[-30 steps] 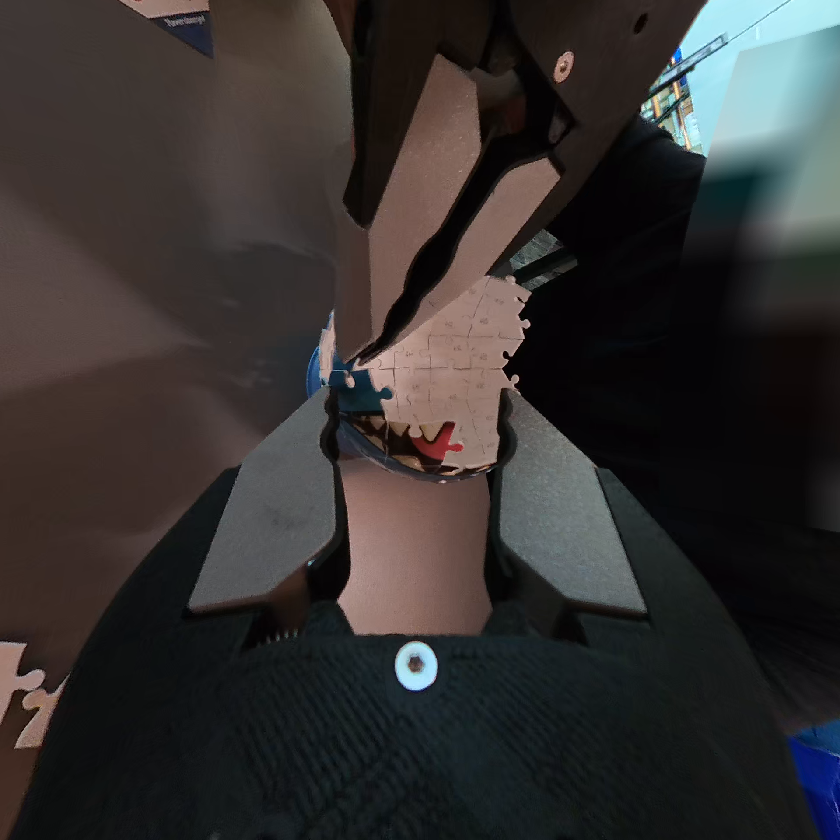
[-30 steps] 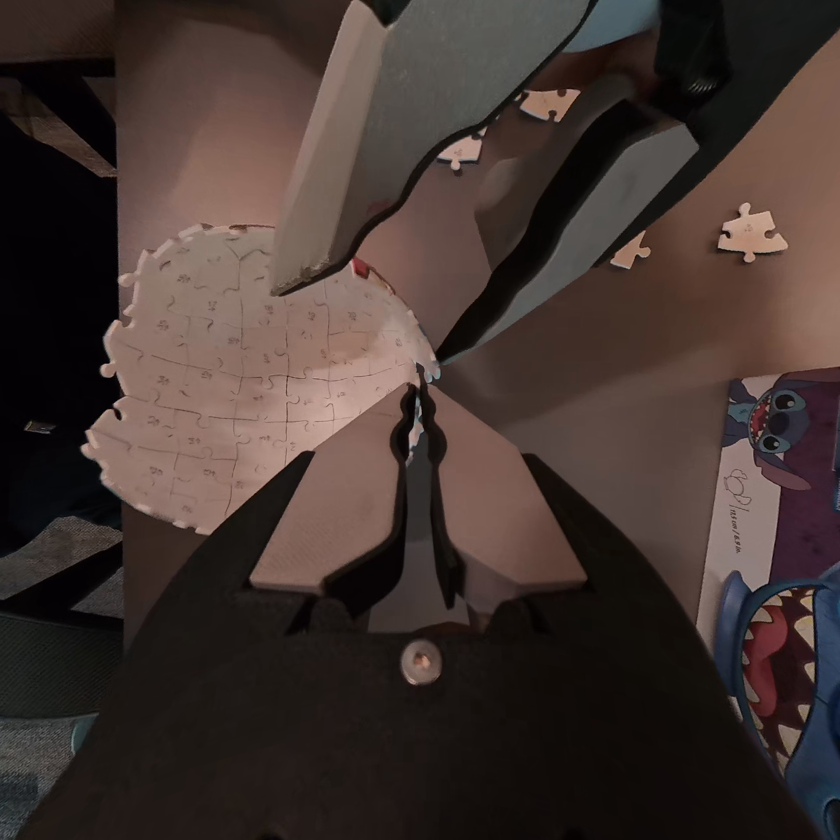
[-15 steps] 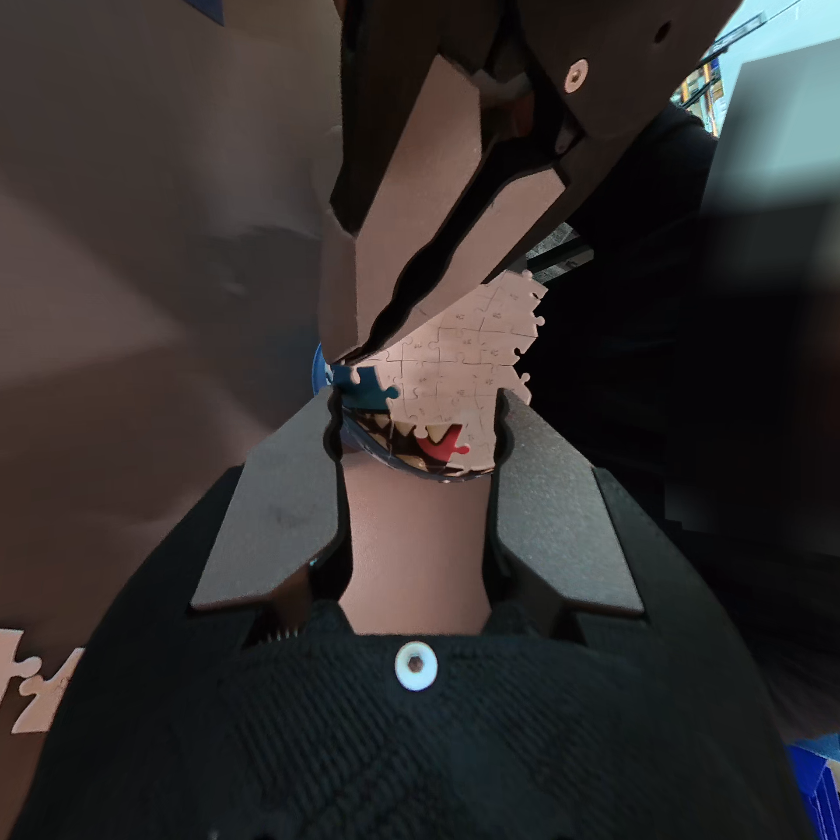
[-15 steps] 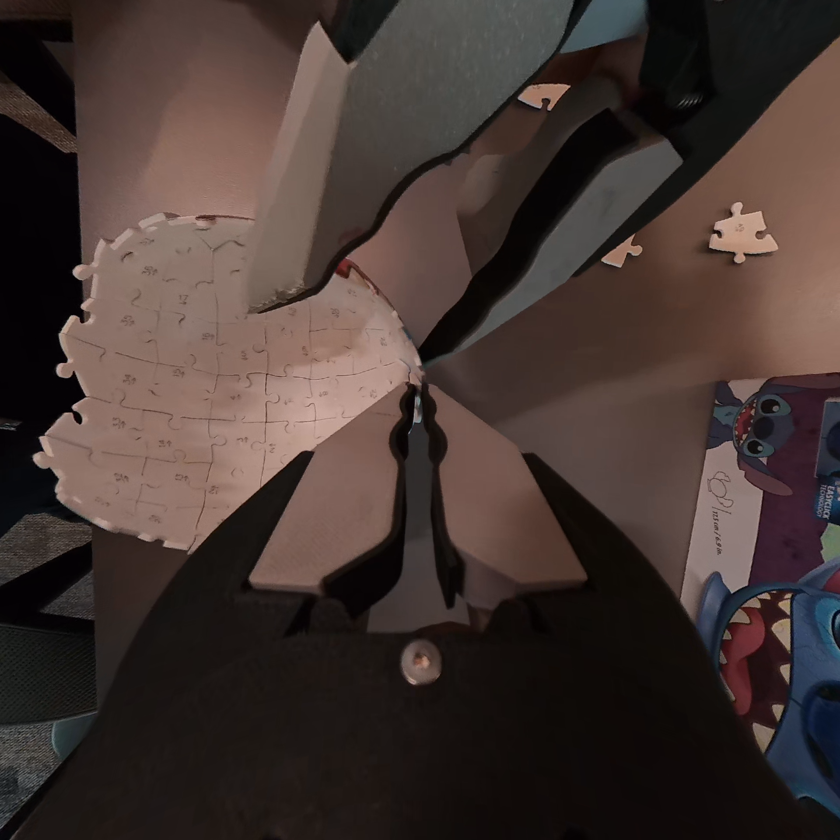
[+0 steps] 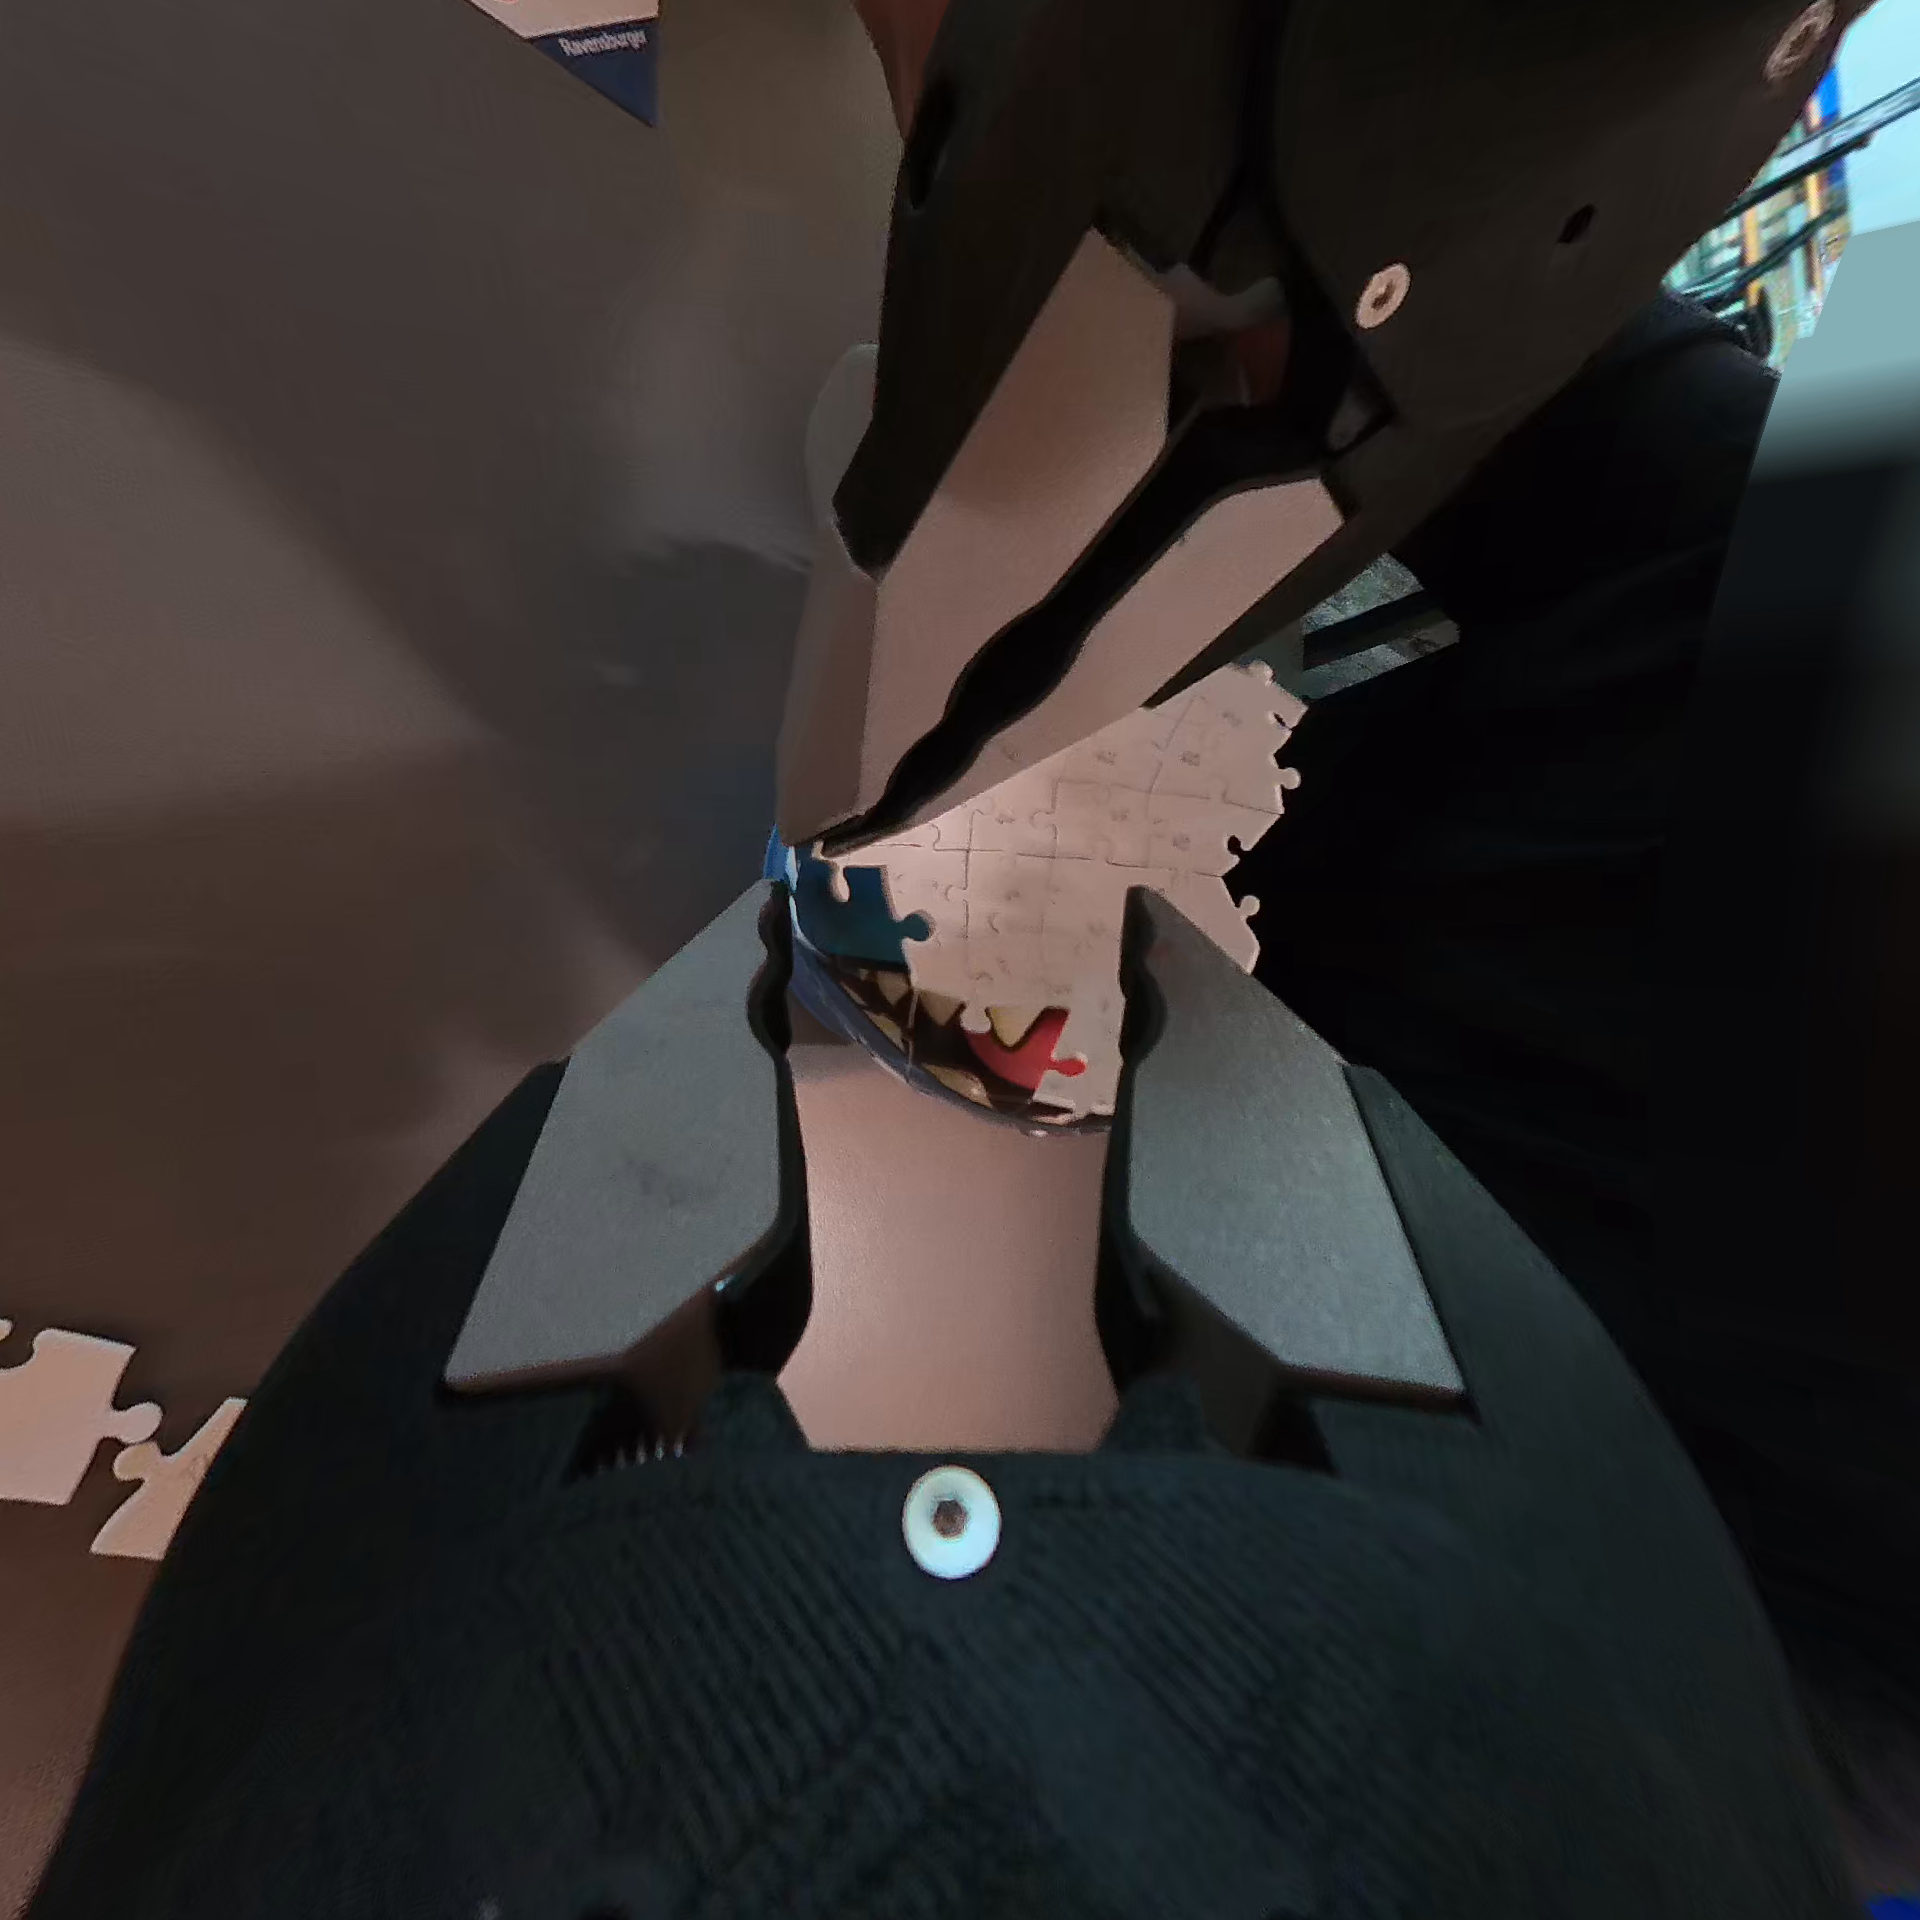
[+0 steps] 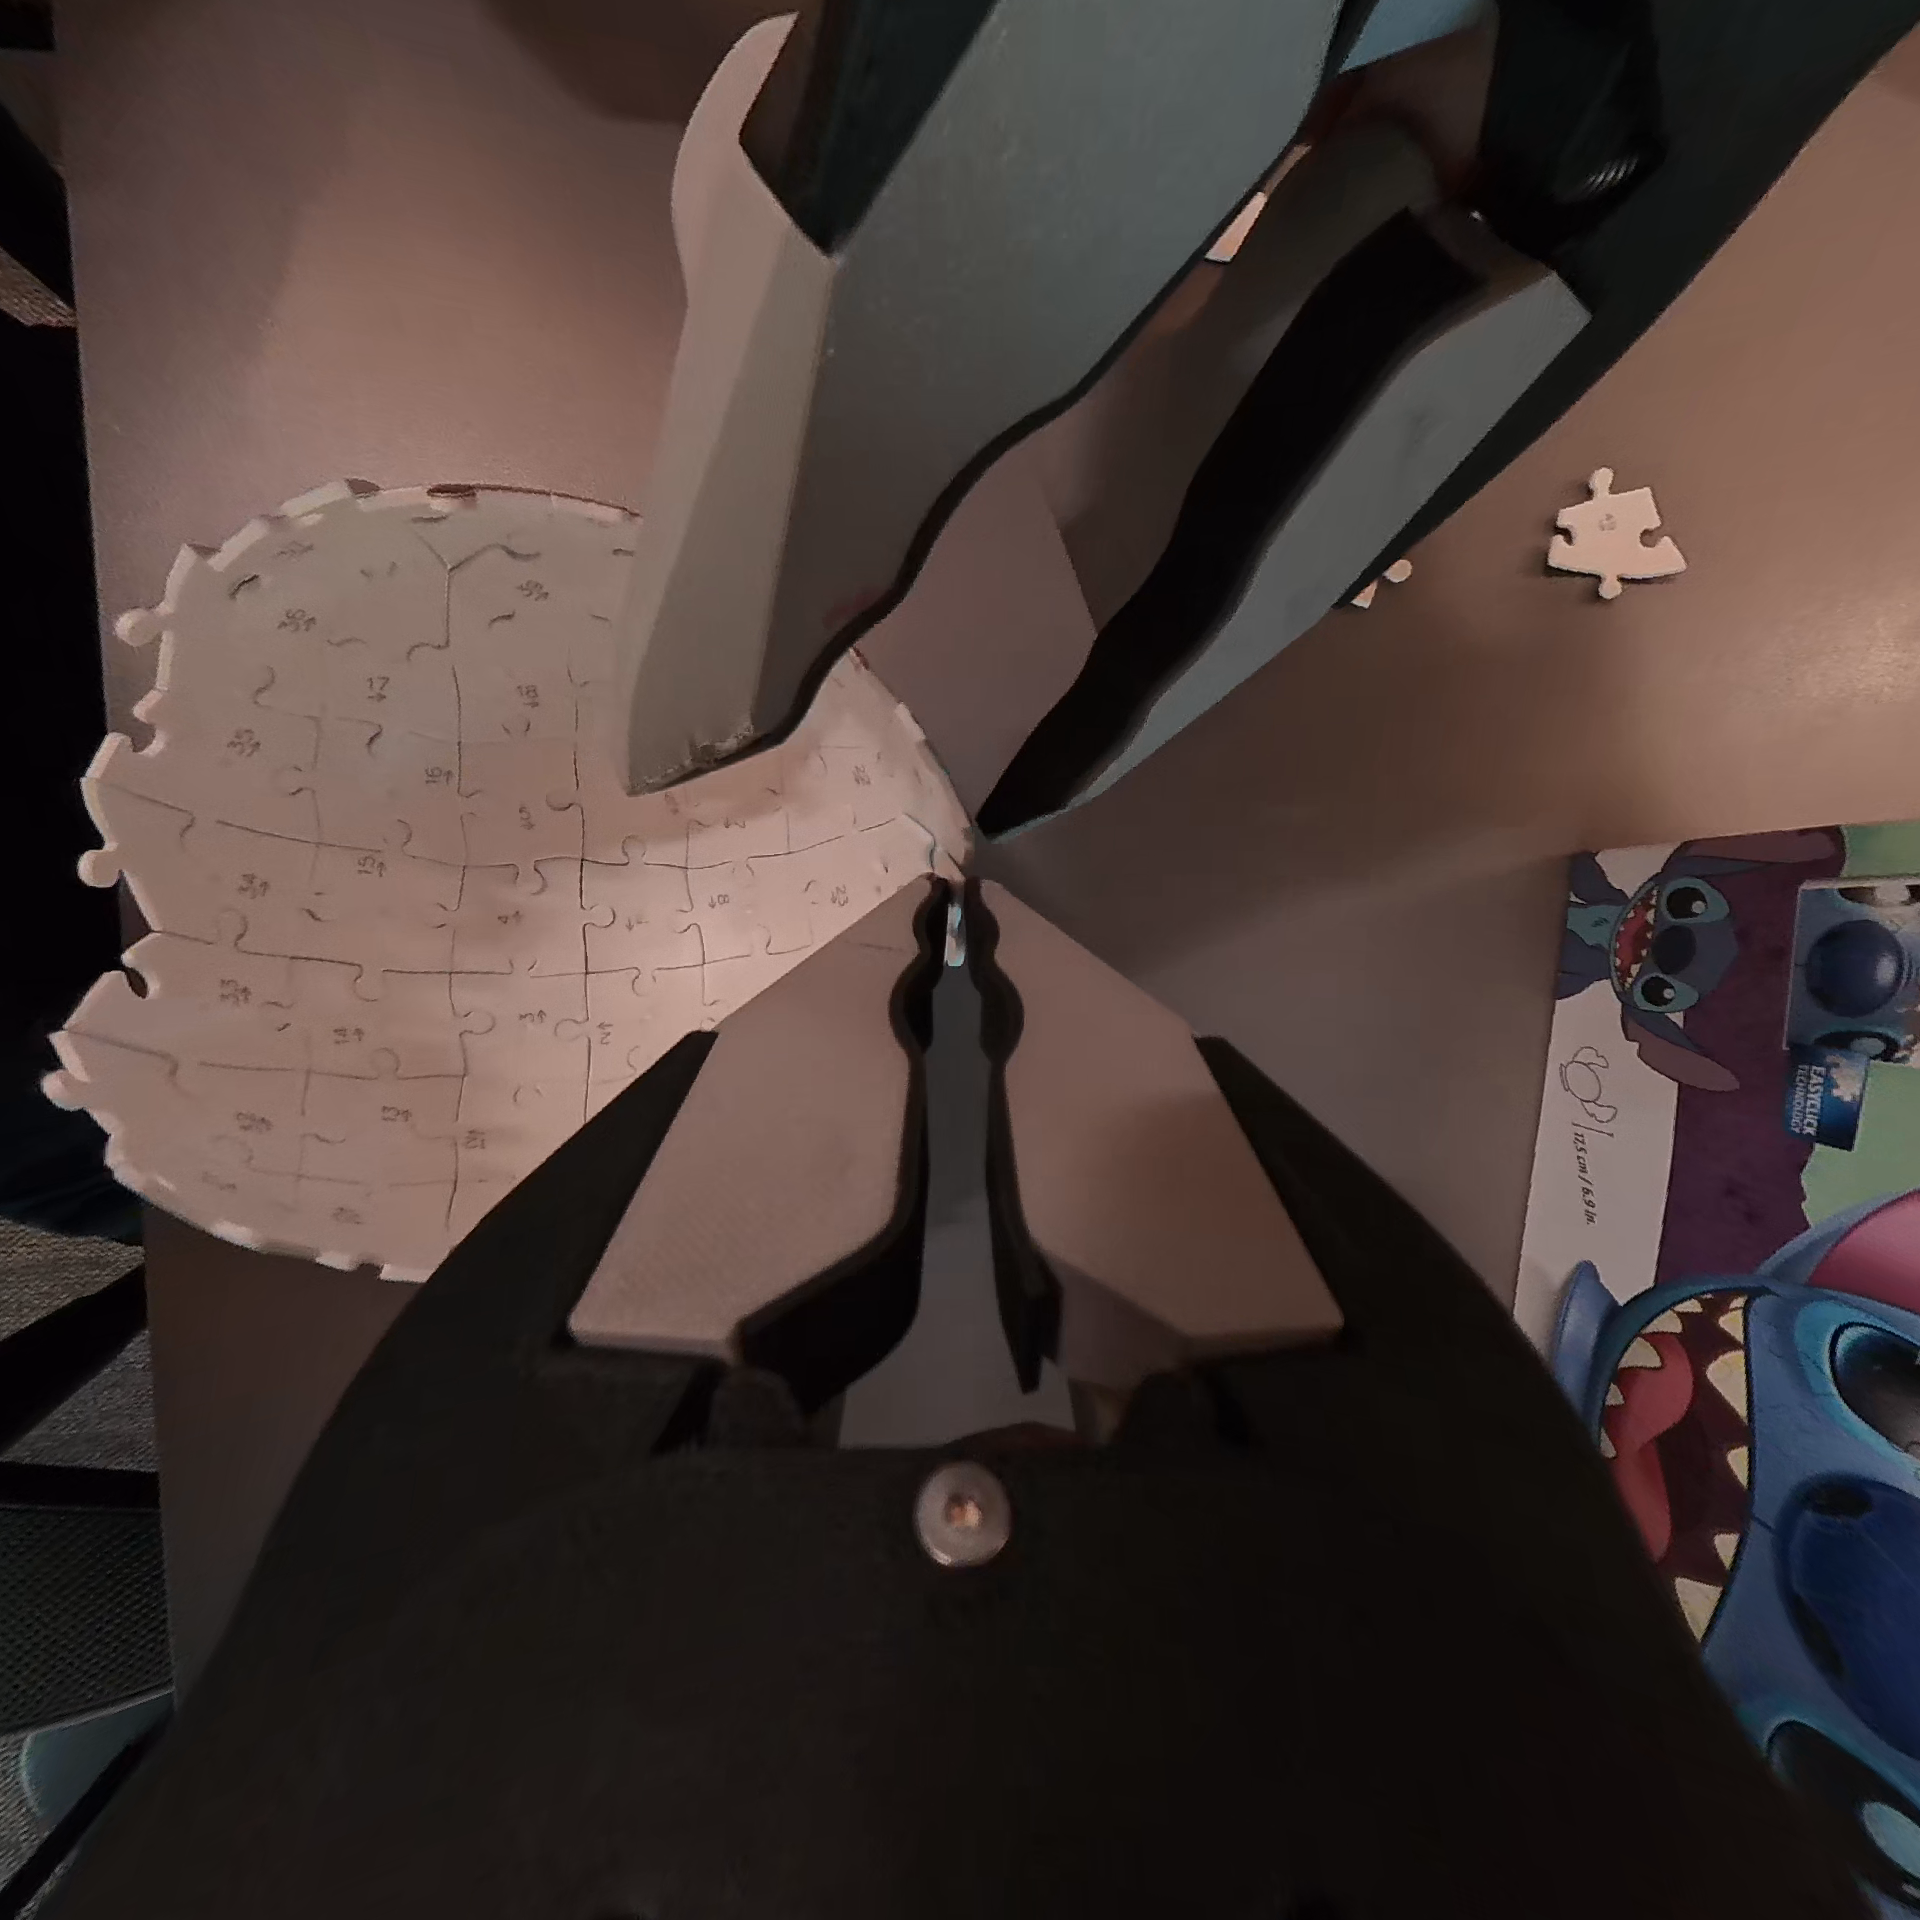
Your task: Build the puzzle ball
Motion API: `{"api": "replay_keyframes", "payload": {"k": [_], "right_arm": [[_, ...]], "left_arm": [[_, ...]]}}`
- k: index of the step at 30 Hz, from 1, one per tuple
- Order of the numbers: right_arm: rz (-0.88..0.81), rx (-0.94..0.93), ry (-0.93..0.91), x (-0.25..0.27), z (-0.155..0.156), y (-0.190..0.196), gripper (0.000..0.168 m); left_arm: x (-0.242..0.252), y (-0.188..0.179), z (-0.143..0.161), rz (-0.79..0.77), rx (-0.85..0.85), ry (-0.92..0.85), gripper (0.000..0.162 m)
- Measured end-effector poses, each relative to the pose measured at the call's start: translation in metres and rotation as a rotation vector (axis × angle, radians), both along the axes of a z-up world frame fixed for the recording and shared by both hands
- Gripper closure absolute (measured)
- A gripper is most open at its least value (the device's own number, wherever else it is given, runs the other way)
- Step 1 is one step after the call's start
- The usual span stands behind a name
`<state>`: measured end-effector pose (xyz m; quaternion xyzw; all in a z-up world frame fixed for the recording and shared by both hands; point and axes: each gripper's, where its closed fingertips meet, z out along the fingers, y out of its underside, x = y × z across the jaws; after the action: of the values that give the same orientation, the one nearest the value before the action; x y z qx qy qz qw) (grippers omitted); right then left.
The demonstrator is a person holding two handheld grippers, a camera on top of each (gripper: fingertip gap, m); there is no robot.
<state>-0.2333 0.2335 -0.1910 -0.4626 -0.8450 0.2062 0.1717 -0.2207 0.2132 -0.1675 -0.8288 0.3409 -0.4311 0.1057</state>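
The half-built puzzle ball [image 5: 1049, 883] is a bowl-shaped shell, white inside and printed with teeth outside. My left gripper [image 5: 951, 925] is shut on it, holding its wall between widely spaced fingers above the table. In the right wrist view the shell [image 6: 364, 883] lies to the left, with the left gripper [image 6: 831, 795] reaching in from above. My right gripper [image 6: 956, 894] is shut on a small blue puzzle piece [image 6: 956, 930], seen edge-on at the shell's rim. In the left wrist view the right gripper [image 5: 831, 836] comes down from the top and the blue piece [image 5: 857, 914] sits at the rim.
A loose white piece [image 6: 1616, 535] lies on the brown table [image 6: 1351, 935], and more loose pieces [image 5: 62, 1413] lie at the left. The puzzle box [image 6: 1766, 1143] with a blue cartoon creature lies at the right. The table edge [image 6: 145, 1351] is at the left. A person in dark clothing [image 5: 1558, 935] is behind.
Both grippers and the shell have shifted together a little over the table; the box now shows more in the right wrist view. The blue piece stays at the rim.
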Motion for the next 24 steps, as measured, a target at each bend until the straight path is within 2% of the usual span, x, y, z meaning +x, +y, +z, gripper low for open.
{"api": "replay_keyframes", "payload": {"k": [5, 9, 24], "right_arm": [[0.005, 0.0, 0.003, -0.001, 0.0, -0.001, 0.168], [0.005, -0.003, 0.001, 0.0, 0.0, -0.001, 0.168], [-0.006, -0.015, 0.003, 0.0, 0.0, 0.0, 0.168]], "left_arm": [[-0.001, 0.001, -0.006, 0.021, 0.022, 0.067, 0.101], [-0.002, 0.01, -0.006, 0.08, 0.074, 0.122, 0.111], [0.0, 0.011, -0.022, 0.09, 0.141, 0.302, 0.122]]}}
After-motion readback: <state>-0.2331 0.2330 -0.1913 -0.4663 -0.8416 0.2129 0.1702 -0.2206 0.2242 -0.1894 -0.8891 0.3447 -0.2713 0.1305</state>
